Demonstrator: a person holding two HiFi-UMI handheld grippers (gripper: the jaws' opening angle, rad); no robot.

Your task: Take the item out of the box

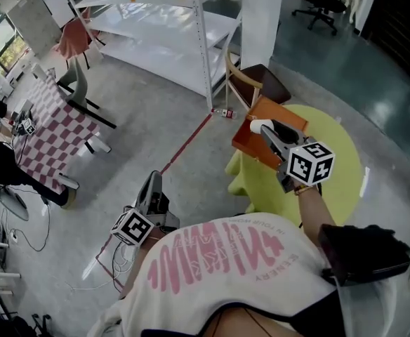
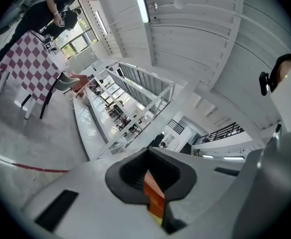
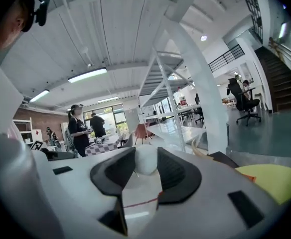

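My right gripper (image 1: 267,132) is shut on a white, round-ended item (image 1: 257,126) and holds it just above the open orange box (image 1: 250,144). The box stands on a yellow-green table (image 1: 342,184). In the right gripper view the white item (image 3: 144,185), marked with a thin red line, fills the gap between the dark pads (image 3: 178,176) of that gripper (image 3: 146,164). My left gripper (image 1: 151,182) hangs over the floor at lower left, away from the box. Its jaws (image 2: 148,176) stand together, leaving only a thin slit, and nothing is held in them.
A wooden chair (image 1: 253,83) stands just behind the table, next to a white shelf rack (image 1: 191,34). A red tape line (image 1: 187,144) crosses the grey floor. A checkered table (image 1: 50,128) with chairs is at far left. People (image 3: 78,131) stand in the distance.
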